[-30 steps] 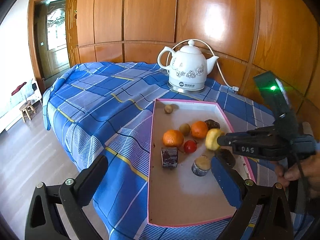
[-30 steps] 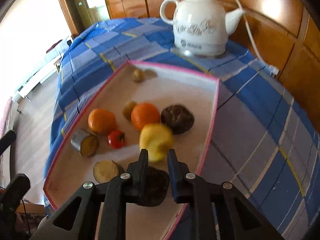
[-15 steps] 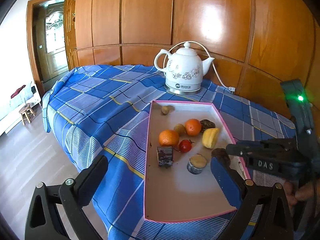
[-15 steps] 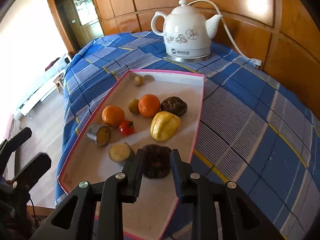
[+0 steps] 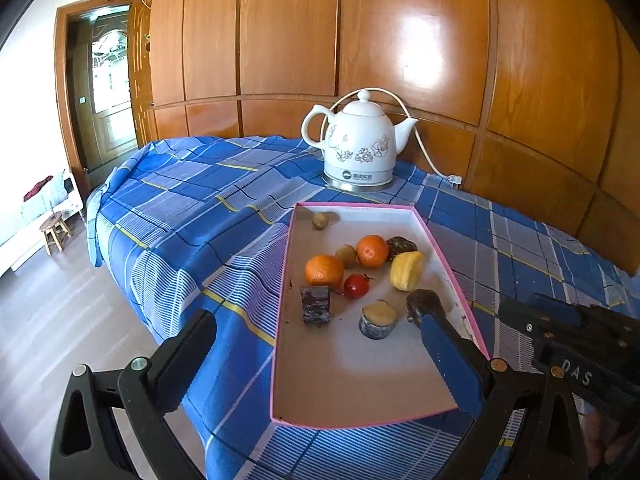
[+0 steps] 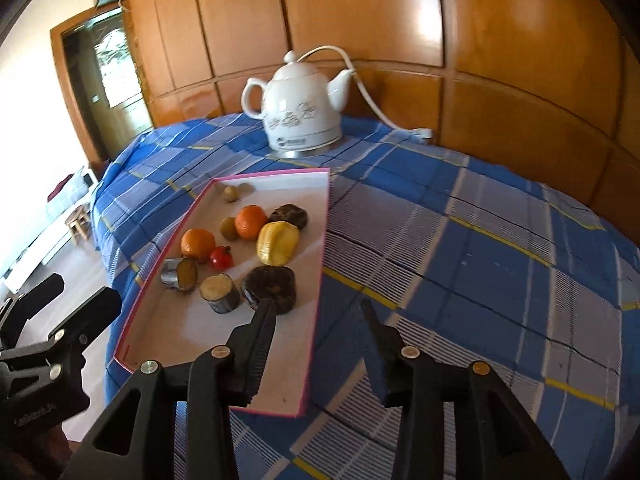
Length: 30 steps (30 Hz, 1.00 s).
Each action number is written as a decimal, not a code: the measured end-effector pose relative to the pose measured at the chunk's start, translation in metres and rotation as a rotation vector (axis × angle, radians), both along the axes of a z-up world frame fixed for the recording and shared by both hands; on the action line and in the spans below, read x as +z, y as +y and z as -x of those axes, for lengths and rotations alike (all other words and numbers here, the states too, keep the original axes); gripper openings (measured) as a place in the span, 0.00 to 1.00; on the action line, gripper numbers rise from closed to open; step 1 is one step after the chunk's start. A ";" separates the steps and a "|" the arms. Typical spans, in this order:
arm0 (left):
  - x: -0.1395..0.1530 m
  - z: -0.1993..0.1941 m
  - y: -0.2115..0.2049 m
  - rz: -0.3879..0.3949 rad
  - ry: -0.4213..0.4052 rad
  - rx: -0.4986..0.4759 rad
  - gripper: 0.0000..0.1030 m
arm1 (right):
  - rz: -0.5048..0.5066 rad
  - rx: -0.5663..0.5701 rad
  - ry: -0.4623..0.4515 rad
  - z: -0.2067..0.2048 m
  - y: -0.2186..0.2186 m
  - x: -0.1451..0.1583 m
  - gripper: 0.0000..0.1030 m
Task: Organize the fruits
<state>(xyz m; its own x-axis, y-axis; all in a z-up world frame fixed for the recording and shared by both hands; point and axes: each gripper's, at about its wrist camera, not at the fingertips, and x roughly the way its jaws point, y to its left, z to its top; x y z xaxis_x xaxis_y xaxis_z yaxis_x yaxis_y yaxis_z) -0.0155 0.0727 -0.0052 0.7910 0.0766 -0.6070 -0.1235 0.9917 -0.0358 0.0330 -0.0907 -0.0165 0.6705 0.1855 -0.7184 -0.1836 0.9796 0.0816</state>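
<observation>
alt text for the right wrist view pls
The open right gripper hovers empty over the near edge of a pink-rimmed tray on a blue plaid cloth. The tray holds two oranges, a yellow fruit and other produce; a white kettle stands behind.

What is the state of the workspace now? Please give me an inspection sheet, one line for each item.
Surface: table under a blue plaid cloth.
Job's things: pink-edged tray holding two oranges, a small tomato, a yellow fruit, small brownish fruits, dark lumps and cut pieces.
Clutter: white ceramic kettle on its base behind the tray.
Grippers: left gripper open, empty; right gripper open, empty, over the tray's right edge.
Cables: white kettle cord running to a plug by the wall.
Surroundings: wood-panel wall, doorway, small stool.
</observation>
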 end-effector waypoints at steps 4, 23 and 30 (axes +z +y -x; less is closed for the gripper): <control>-0.003 0.001 -0.001 -0.007 -0.003 0.023 1.00 | 0.014 -0.048 -0.013 0.012 -0.004 -0.001 0.41; -0.001 0.008 0.003 -0.003 -0.039 0.055 1.00 | 0.044 -0.013 -0.077 0.026 0.014 0.005 0.42; -0.001 0.008 0.001 0.003 -0.038 0.046 1.00 | 0.049 -0.009 -0.073 0.026 0.016 0.003 0.42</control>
<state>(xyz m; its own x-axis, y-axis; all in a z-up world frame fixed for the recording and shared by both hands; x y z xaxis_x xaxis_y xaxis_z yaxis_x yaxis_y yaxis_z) -0.0236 0.0740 -0.0058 0.8095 0.1113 -0.5765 -0.1670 0.9850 -0.0444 0.0066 -0.0750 -0.0133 0.7228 0.1451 -0.6756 -0.1787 0.9837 0.0201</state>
